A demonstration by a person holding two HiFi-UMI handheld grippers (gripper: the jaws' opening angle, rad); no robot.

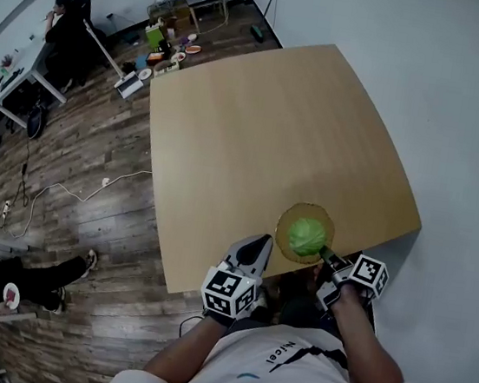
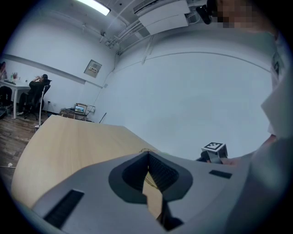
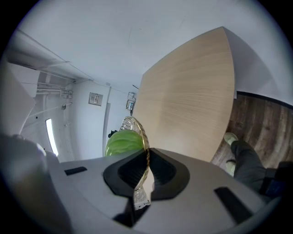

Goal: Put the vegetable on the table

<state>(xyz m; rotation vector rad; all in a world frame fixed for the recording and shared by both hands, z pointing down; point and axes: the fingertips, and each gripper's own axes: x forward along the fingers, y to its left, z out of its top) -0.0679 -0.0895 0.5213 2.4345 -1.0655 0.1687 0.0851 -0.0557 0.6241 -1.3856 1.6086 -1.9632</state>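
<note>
Our right gripper [image 3: 145, 170] has its jaws clamped on the rim of the glass dish [image 1: 285, 224]. The dish carries the green cabbage [image 1: 307, 236] at the near edge of the table [image 1: 265, 128]. Our left gripper [image 1: 259, 243], jaws together with nothing between them, sits just beside the dish. Broad tabletop extends ahead.

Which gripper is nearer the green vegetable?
Right. The right gripper grips the rim of the glass plate holding the vegetable; the left gripper, shut and empty, sits just left of it.

Bright, even ceiling light; sharp centres, strong fisheye bending and dark corners.
</note>
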